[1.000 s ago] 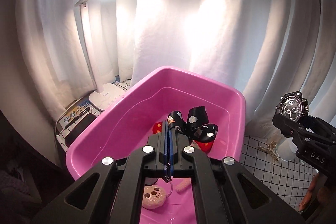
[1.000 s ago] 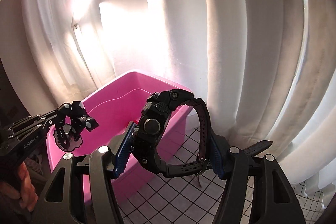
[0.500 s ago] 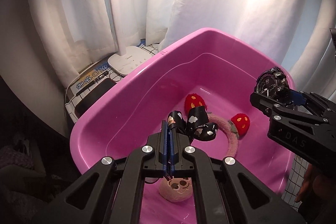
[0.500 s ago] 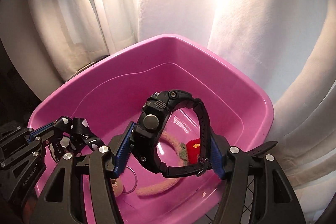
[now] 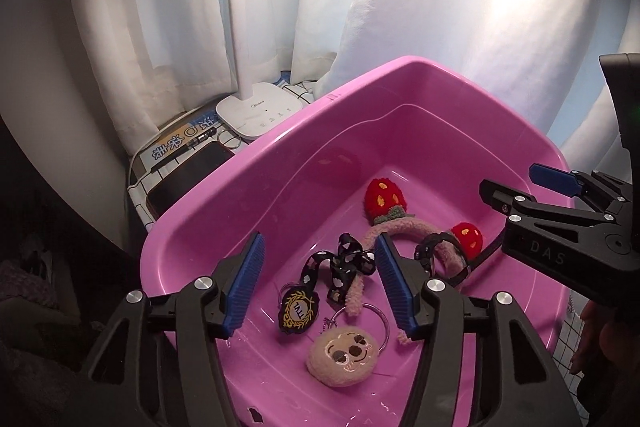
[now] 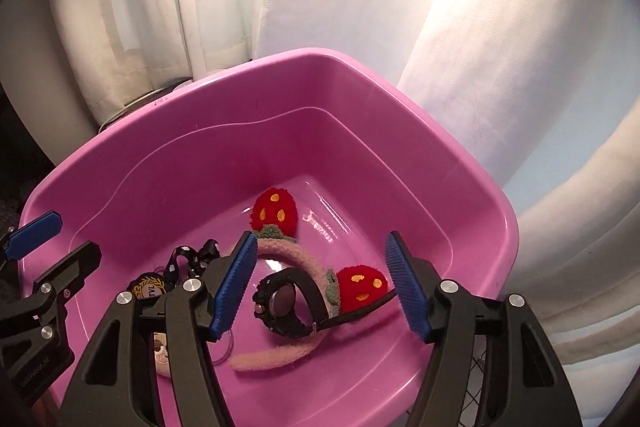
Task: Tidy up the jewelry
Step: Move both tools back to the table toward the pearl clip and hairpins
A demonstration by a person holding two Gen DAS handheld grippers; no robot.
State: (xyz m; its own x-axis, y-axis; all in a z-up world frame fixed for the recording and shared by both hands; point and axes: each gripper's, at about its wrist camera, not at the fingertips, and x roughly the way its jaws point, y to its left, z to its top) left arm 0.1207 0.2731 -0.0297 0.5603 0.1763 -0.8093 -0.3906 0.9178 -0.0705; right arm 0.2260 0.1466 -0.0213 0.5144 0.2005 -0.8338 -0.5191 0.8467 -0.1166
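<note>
A pink tub holds the jewelry. My left gripper is open and empty above it. Below it lies a black ribbon bow with a black-gold badge. My right gripper is open and empty over the tub; it shows at the right of the left wrist view. A black watch lies on a pink plush headband with red strawberry ears. A plush face keyring lies near the front.
A white lamp base stands behind the tub's left corner, with a dark phone and a pen beside it on a grid-pattern cloth. White curtains hang close behind the tub.
Both grippers opened over the tub. The bow dropped from my left gripper and the watch from my right; both now lie inside the tub.
</note>
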